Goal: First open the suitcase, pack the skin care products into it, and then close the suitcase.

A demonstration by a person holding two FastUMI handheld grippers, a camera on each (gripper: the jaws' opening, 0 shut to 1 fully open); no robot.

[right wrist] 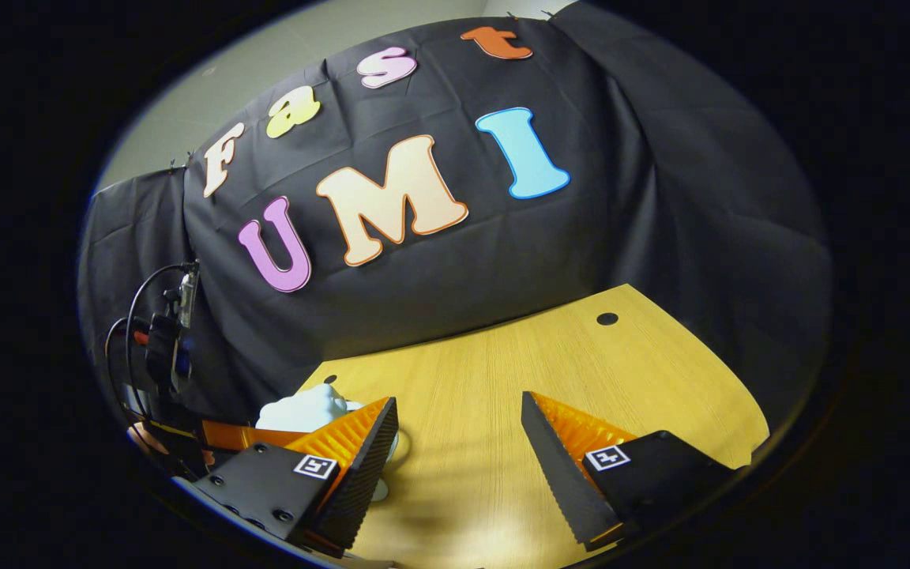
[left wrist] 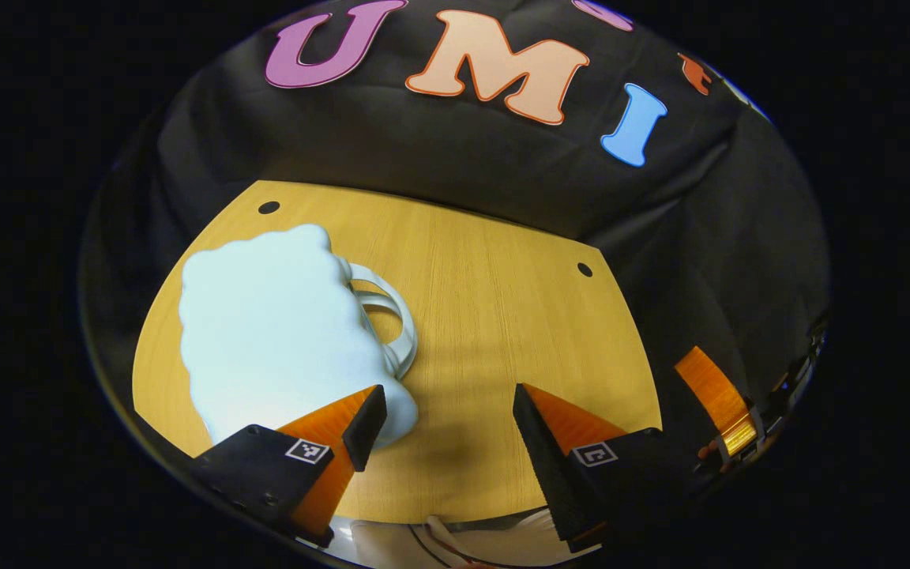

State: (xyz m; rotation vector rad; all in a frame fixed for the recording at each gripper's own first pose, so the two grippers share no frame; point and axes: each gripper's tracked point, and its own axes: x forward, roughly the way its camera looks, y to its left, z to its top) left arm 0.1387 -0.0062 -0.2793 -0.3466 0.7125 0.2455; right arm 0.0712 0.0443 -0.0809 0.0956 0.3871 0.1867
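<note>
A pale blue suitcase (left wrist: 265,332) with a lumpy, cloud-like outline lies flat on the wooden table (left wrist: 502,316), its white loop handle (left wrist: 400,316) pointing to the right. My left gripper (left wrist: 449,391) hovers open just in front of it, its left finger overlapping the case's near right corner. In the right gripper view the suitcase (right wrist: 305,409) peeks out behind the left finger of my open right gripper (right wrist: 460,399), which holds nothing. One finger (left wrist: 716,395) of the right gripper shows at the far right of the left gripper view.
Black cloth walls close in the table at the back and both sides. Two small dark holes (left wrist: 268,207) (left wrist: 584,269) mark the tabletop's far corners. A camera unit with cables (right wrist: 167,340) rides on the left gripper. Something white with a thin cord (left wrist: 439,545) lies below the table's near edge.
</note>
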